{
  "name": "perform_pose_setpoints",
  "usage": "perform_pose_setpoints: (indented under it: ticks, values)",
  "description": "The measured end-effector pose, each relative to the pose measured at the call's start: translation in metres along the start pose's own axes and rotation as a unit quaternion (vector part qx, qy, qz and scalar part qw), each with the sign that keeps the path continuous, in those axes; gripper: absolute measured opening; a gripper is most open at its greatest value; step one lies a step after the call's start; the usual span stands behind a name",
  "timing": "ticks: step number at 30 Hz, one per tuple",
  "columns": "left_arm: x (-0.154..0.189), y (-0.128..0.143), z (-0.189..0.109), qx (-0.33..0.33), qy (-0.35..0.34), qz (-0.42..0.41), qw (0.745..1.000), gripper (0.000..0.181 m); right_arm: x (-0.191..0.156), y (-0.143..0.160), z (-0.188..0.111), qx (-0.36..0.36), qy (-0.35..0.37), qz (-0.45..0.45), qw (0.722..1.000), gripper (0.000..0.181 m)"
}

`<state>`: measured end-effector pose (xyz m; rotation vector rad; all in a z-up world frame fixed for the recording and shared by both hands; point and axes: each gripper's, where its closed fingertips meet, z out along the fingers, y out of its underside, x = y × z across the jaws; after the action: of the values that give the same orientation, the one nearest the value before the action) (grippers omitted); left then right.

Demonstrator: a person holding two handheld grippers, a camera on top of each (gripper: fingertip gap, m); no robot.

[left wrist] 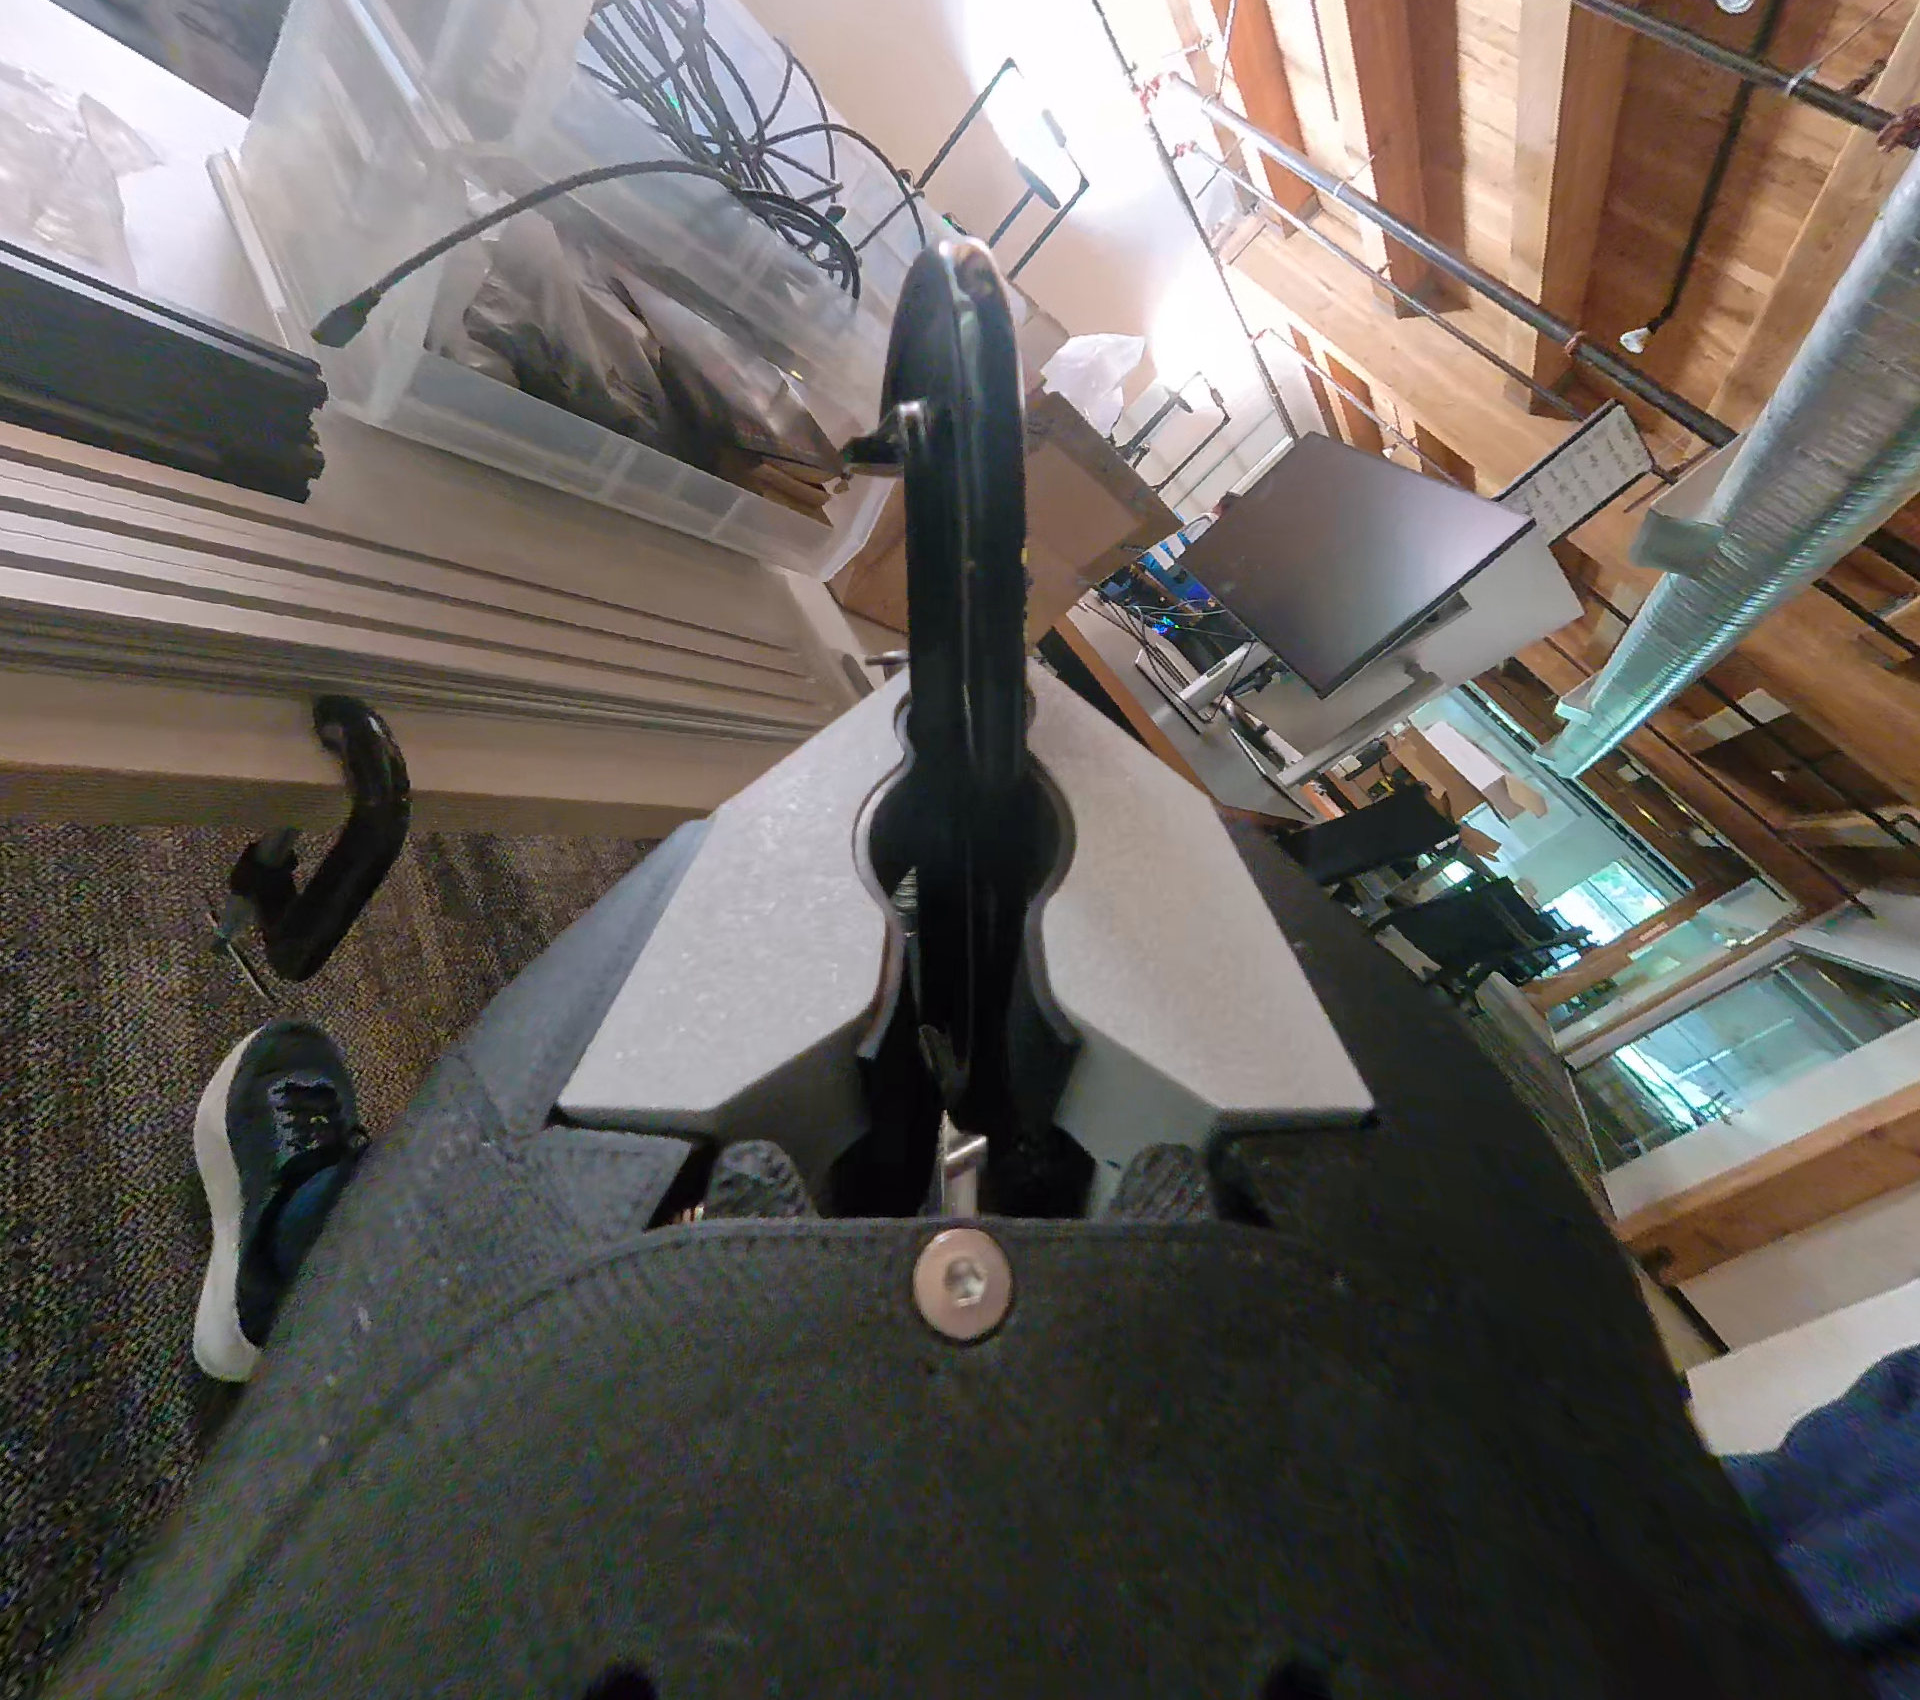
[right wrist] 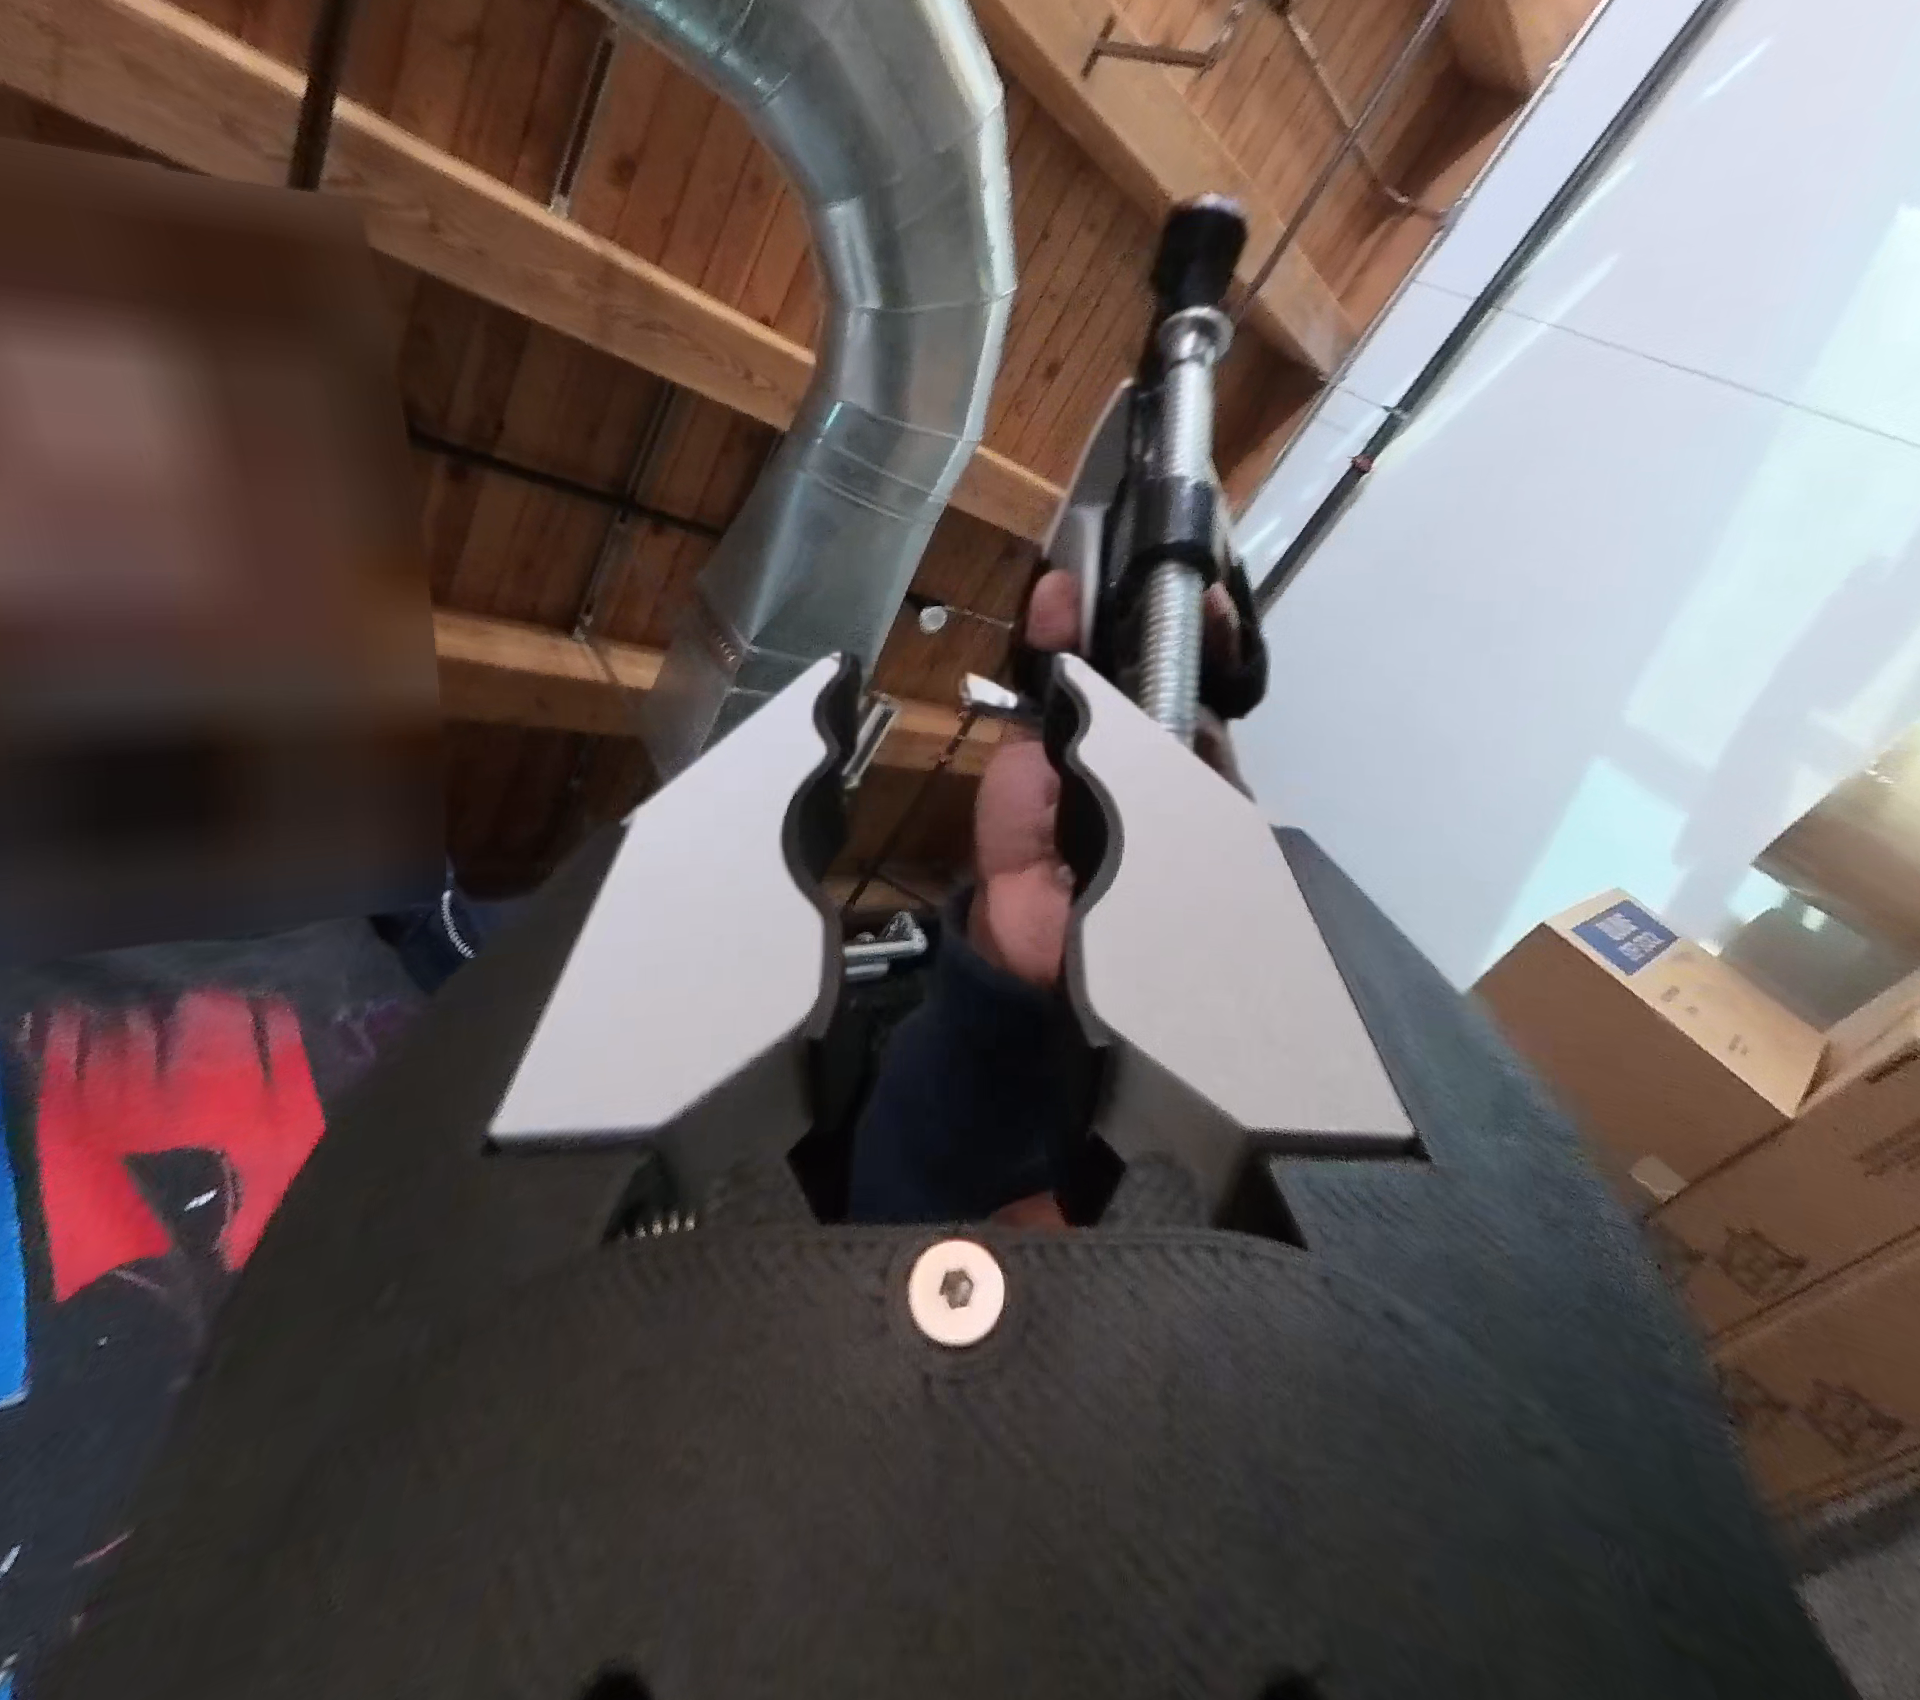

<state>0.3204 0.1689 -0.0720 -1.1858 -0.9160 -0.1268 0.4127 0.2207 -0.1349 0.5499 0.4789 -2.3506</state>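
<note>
My left gripper [left wrist: 961, 694] is shut on a black C-clamp [left wrist: 956, 455], seen edge on; its curved frame sticks out past the grey fingers [left wrist: 748, 923], tilted up toward the room. My right gripper [right wrist: 951, 674] is open and holds nothing. Just past its right finger [right wrist: 1174, 923] a C-clamp with a silver threaded screw [right wrist: 1179, 570] and a black knob [right wrist: 1203, 248] is in the air, close to the fingertip. A person's hand [right wrist: 1023, 881] shows in the gap between the right fingers, beside that clamp.
A second black C-clamp [left wrist: 353, 829] grips the edge of a light table [left wrist: 416, 611] on the left. Clear plastic bins with cables [left wrist: 582, 216] stand on it. A shoe [left wrist: 270, 1172] is on the carpet. Cardboard boxes [right wrist: 1683, 1089] stand at the right, and a person's torso [right wrist: 156, 1131] is at the left.
</note>
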Motion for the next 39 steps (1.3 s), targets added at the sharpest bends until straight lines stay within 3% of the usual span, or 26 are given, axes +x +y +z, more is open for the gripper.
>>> perform_pose_setpoints:
  ticks: [6,10,19,27,31,39]
  values:
    - [0.002,0.001,0.005,0.000,-0.004,0.004,1.000,0.017,-0.006,0.030,0.014,-0.060,-0.020,-0.004,0.998,0.032]
    - [0.008,0.002,0.009,0.001,0.009,-0.005,1.000,0.018,0.010,0.043,0.014,-0.074,0.013,-0.003,0.997,0.032]
    - [0.017,0.006,0.012,0.001,0.029,-0.016,0.999,0.017,0.029,0.011,-0.002,0.002,0.061,-0.009,0.998,0.032]
    - [0.026,0.010,0.015,-0.006,0.049,-0.016,0.999,0.017,0.020,-0.005,-0.007,0.060,0.023,0.017,0.998,0.034]
    - [0.015,0.009,0.011,-0.001,0.017,0.006,1.000,0.017,0.003,-0.021,-0.011,0.092,-0.012,0.006,0.996,0.032]
    - [0.001,0.007,0.008,0.018,-0.005,-0.011,1.000,0.017,-0.008,0.028,0.011,-0.043,-0.040,0.000,0.998,0.027]
